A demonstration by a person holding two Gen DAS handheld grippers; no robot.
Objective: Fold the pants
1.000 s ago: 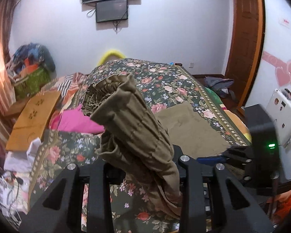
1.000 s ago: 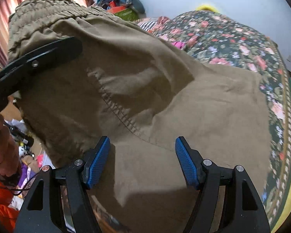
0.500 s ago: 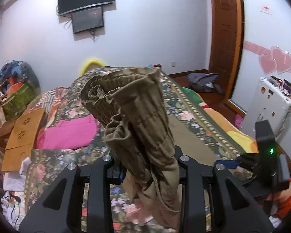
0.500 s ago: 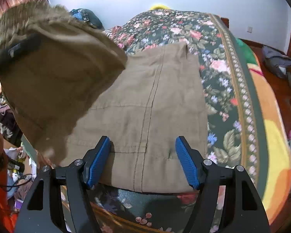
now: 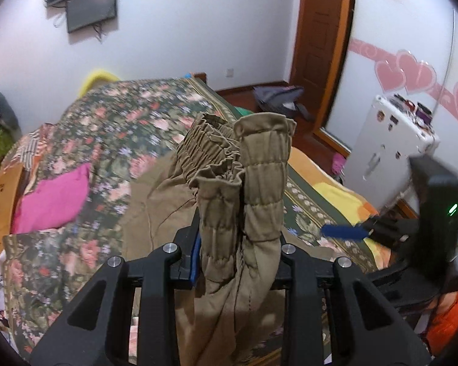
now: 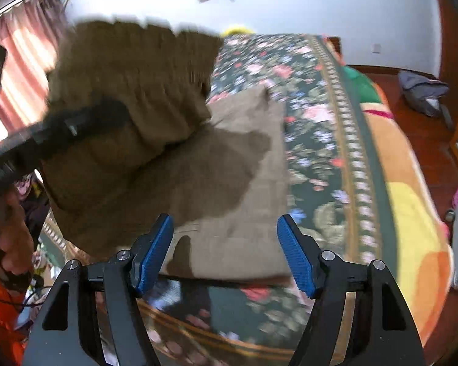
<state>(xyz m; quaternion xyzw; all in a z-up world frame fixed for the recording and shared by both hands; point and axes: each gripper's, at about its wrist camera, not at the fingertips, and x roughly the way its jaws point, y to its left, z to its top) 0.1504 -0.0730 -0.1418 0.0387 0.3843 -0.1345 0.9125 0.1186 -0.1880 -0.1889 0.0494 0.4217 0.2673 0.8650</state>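
Pants [image 5: 238, 201]: khaki woven cotton, gathered elastic waistband with ribbed puckers and rows of stitching, bunched into a thick vertical wad. Left gripper [image 5: 238, 262] is clamped on that wad just below the waistband, black jaws narrow with cloth filling the whole gap; a blue pad edge shows at 9 o'clock of the fabric. Waistband stands upright above the jaws, rest of the cloth drops toward 6 o'clock between the black finger arms. In the right wrist view the lifted part is a blurred brown mass at 10 o'clock, and the lower half of the pants lies flat on the bed, smooth rectangular panel with a seam line and a dark shadow patch on it. Right gripper [image 6: 226, 256] hangs above the near edge of that flat panel, jaws wide, blue cross-hatched pads [image 6: 296, 259] gripping nothing. Bedspread [image 5: 131, 128] under it all: dark green floral print, patterned border band, orange-yellow blanket [image 6: 412, 213] along the edge at 3 o'clock. Pink cloth [image 5: 52, 198] lies on the bed at 9 o'clock in the left view, well apart from the pants. White case [image 5: 387, 152] with stickers stands at 3 o'clock by a wall with pink heart decals. Wooden door [image 5: 320, 30] at 1 o'clock, dark flat screen [image 5: 91, 9] on the white wall at 11.
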